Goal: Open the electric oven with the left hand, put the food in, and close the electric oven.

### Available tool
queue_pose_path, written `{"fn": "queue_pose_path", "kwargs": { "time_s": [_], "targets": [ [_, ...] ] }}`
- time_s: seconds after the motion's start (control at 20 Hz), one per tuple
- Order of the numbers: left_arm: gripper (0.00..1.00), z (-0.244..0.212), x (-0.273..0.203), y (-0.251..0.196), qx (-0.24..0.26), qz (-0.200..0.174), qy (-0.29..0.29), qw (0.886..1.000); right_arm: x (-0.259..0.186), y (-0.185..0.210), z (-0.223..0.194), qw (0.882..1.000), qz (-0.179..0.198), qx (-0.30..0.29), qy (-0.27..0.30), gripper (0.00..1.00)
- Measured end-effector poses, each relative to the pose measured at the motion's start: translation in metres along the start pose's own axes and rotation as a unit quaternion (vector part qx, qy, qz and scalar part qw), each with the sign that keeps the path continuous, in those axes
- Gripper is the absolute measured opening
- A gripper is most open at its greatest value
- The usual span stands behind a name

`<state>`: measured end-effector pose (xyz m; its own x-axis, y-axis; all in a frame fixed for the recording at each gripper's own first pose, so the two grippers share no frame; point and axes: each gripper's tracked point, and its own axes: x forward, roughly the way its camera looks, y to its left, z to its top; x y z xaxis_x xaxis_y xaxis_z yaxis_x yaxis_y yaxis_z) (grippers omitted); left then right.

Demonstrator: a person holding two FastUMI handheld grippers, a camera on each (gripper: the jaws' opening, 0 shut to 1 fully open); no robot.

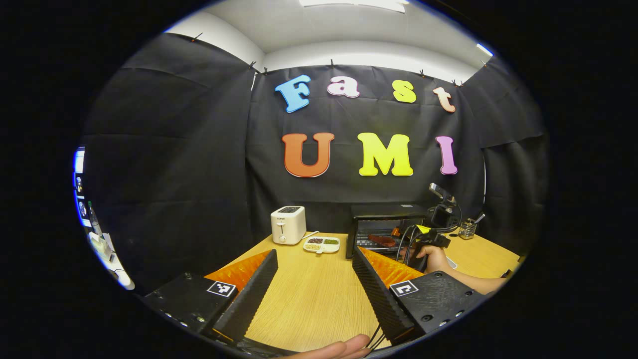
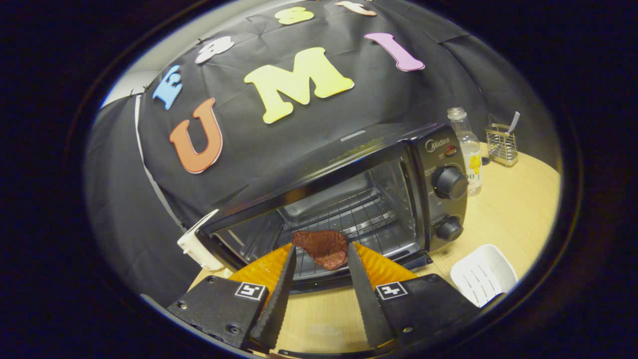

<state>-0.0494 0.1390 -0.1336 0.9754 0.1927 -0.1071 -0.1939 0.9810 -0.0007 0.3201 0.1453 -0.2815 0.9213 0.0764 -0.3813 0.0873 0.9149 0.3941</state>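
The black electric oven (image 2: 438,149) stands with its door down and its wire rack (image 2: 359,212) showing. A reddish-brown slab of meat (image 2: 321,248) hangs at the oven's mouth, just over the front of the rack. My right gripper (image 2: 321,246) is shut on it, one fingertip pressing each side. In the left gripper view the oven (image 1: 384,212) is far off at the back right of the table, with the meat (image 1: 381,240) in its mouth and a hand (image 1: 434,257) holding the other gripper beside it. My left gripper (image 1: 315,252) hovers open over the wooden table (image 1: 319,294), holding nothing.
A white toaster (image 1: 288,224) and a divided white dish (image 1: 322,244) sit left of the oven. Right of the oven stand a clear bottle (image 2: 466,149), a wire holder (image 2: 502,144) and a white slotted dish (image 2: 482,274). A camera stand (image 1: 442,199) rises behind.
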Motion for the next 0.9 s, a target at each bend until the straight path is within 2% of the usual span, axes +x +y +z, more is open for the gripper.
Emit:
{"fn": "queue_pose_path", "kwargs": {
  "time_s": [0.1, 0.25, 0.3, 0.35, 0.5, 0.55, 0.8, 0.85, 0.9],
  "targets": [
    [0.96, -0.001, -0.003, -0.008, -0.001, -0.008, 0.003, 1.0, -0.02, 0.004, -0.001, 1.0, 0.019, -0.022, -0.001, 0.67],
    [0.96, -0.002, -0.006, -0.019, -0.008, -0.018, 0.007, 1.0, -0.058, -0.005, 0.016, 0.997, 0.027, -0.065, -0.022, 0.67],
    [0.96, -0.001, -0.006, -0.024, -0.007, -0.023, 0.006, 1.0, -0.073, -0.008, 0.024, 0.997, 0.032, -0.07, -0.031, 0.69],
    [0.96, 0.0, -0.007, -0.03, -0.007, -0.028, 0.006, 1.0, -0.086, -0.009, 0.031, 0.996, 0.041, -0.075, -0.04, 0.75],
    [0.96, 0.009, -0.011, -0.053, -0.007, -0.051, -0.002, 0.999, -0.129, -0.012, 0.058, 0.992, 0.064, -0.088, -0.062, 0.75],
    [0.96, 0.011, -0.011, -0.059, -0.005, -0.059, -0.004, 0.998, -0.144, -0.013, 0.069, 0.991, 0.068, -0.092, -0.071, 0.85],
    [0.96, 0.014, 0.001, -0.087, -0.013, -0.078, -0.002, 0.997, -0.209, -0.025, 0.116, 0.983, 0.073, -0.119, -0.121, 0.94],
    [0.96, 0.012, 0.005, -0.094, -0.014, -0.083, 0.003, 0.996, -0.224, -0.025, 0.124, 0.98, 0.077, -0.125, -0.132, 0.89],
    [0.96, 0.009, 0.01, -0.1, -0.011, -0.086, 0.005, 0.996, -0.237, -0.027, 0.132, 0.978, 0.076, -0.131, -0.142, 0.96]
  ]
}}
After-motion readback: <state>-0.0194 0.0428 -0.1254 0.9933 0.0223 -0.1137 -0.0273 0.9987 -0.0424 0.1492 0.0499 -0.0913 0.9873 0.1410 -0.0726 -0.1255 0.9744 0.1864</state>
